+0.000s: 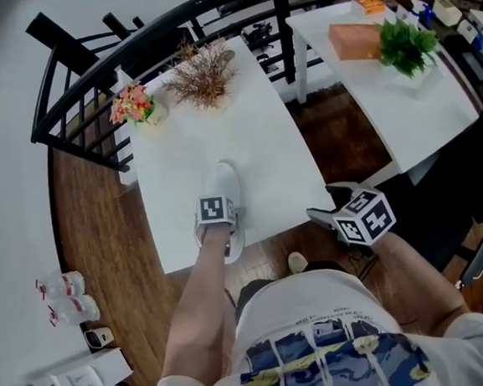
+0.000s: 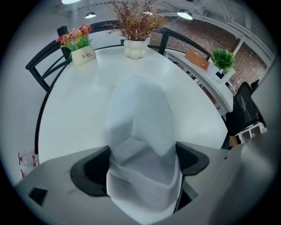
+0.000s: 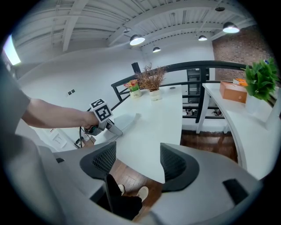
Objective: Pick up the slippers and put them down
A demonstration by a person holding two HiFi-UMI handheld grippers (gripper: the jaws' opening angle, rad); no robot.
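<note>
A white slipper (image 1: 222, 185) lies on the white table (image 1: 252, 120) near its front edge, toe pointing away from me. My left gripper (image 1: 221, 232) points steeply down at the slipper's heel end. In the left gripper view the slipper (image 2: 140, 114) fills the gap, and the left gripper (image 2: 141, 165) is shut on its heel, the dark pads pressing both sides. My right gripper (image 1: 331, 204) hangs off the table's right front corner, over the wooden floor. It is open (image 3: 138, 162) with nothing between its pads. From the right gripper view the slipper (image 3: 124, 121) is a flat white shape beside the left hand.
A flower pot (image 1: 137, 106) and a vase of dried twigs (image 1: 204, 75) stand at the table's far end, with black chairs behind. A second white table (image 1: 402, 107) at the right carries a green plant (image 1: 405, 43) and an orange box (image 1: 354, 39). Bottles (image 1: 62, 298) lie on the floor at left.
</note>
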